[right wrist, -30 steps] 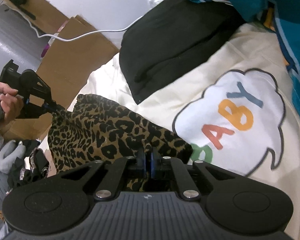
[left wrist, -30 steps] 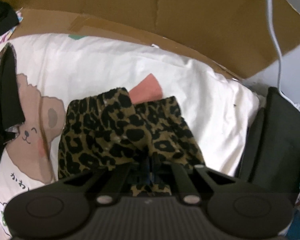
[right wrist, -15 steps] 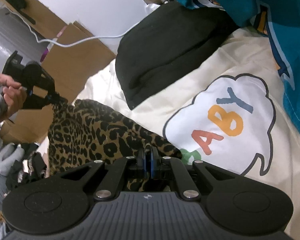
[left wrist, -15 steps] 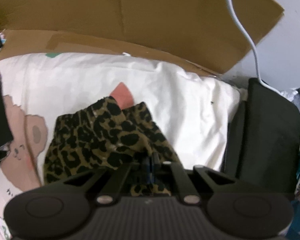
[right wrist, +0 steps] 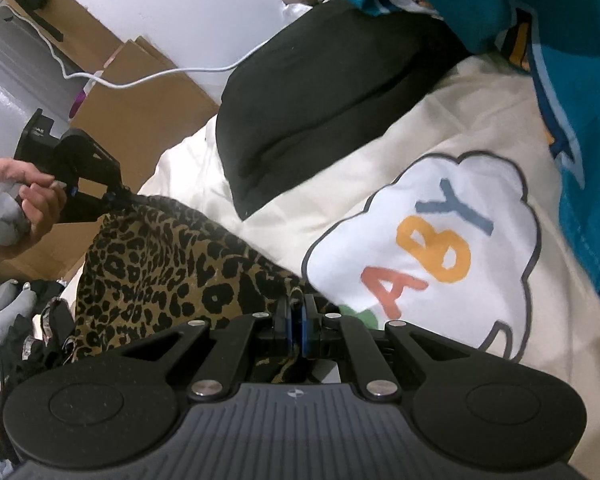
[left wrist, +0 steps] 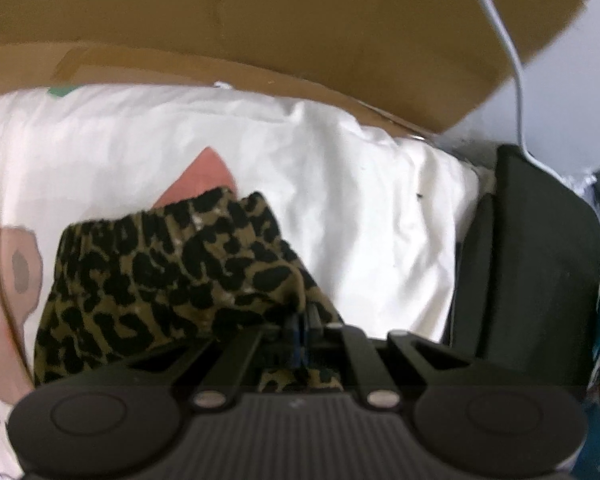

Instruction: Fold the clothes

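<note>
Left wrist view: the left gripper is clamped on an edge of the leopard-print garment, which hangs bunched above the white quilt, with its elastic band facing the cardboard sheet beyond the quilt. To perform the fold well, both pinched edges should probably be kept level and taut, then lowered together onto the quilt so that no wrinkle is trapped. Right wrist view: the right gripper is likewise clenched on the opposite edge of the garment, which spans between the two tools, raised off the quilt on the side away from the black cushion. The person's left hand grips its tool by the handle, fingers curled, tool angled down toward the fabric.
</note>
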`<action>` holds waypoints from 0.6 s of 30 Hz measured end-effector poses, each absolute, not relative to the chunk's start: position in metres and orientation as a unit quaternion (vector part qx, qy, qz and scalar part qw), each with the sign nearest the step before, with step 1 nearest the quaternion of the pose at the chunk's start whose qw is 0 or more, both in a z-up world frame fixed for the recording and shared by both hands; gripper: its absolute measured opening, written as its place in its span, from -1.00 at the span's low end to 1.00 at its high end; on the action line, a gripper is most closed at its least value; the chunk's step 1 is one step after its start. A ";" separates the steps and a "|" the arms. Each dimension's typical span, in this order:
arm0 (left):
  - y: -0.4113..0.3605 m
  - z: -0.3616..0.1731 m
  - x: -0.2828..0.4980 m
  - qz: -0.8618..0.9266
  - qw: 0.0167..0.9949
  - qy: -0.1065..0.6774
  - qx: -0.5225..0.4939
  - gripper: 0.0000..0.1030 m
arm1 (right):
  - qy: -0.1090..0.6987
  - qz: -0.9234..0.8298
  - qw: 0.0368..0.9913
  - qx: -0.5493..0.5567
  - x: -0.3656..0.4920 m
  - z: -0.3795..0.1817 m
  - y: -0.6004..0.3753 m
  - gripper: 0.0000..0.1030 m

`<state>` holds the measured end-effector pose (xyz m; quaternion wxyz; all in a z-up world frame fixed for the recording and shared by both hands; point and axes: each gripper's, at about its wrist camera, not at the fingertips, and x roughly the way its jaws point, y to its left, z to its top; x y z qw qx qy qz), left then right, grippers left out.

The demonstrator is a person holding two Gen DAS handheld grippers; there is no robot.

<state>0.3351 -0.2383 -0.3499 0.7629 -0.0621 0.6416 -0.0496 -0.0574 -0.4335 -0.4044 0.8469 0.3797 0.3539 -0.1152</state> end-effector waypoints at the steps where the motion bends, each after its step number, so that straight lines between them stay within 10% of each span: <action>1: -0.242 -0.349 0.336 -0.055 0.763 0.642 -0.049 -0.97 | 0.356 -0.116 0.845 0.382 -0.057 -0.404 -0.434 -0.96; 18: -0.261 -0.376 0.345 -0.069 0.762 0.641 -0.059 -0.94 | 0.389 -0.132 0.825 0.389 -0.057 -0.415 -0.446 -0.95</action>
